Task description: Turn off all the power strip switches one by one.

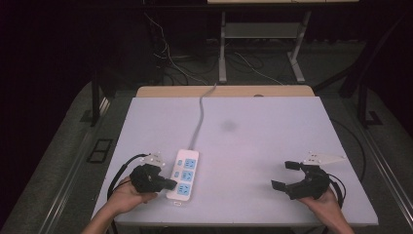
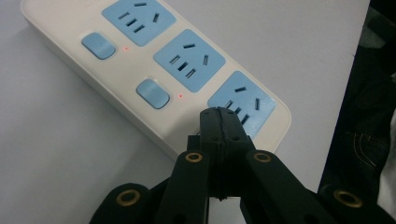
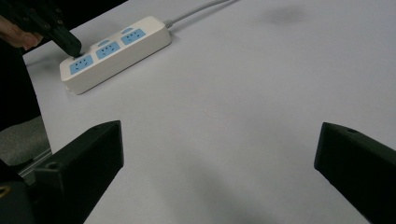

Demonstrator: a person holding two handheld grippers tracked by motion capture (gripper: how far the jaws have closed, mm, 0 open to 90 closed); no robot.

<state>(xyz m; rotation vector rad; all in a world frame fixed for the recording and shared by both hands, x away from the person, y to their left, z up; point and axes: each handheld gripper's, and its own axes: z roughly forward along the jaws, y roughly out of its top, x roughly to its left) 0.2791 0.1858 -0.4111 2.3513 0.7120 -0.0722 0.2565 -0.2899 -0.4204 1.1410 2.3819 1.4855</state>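
The worktop [image 1: 272, 146] lies bare and open from its middle across to the right tongs [image 1: 285, 174]. On the left the power strip [image 1: 183, 174] blocks the way, its cord [image 1: 198, 122] running to the far edge. The left tongs [image 1: 170, 184] press against the strip's near end, leaving no gap there.
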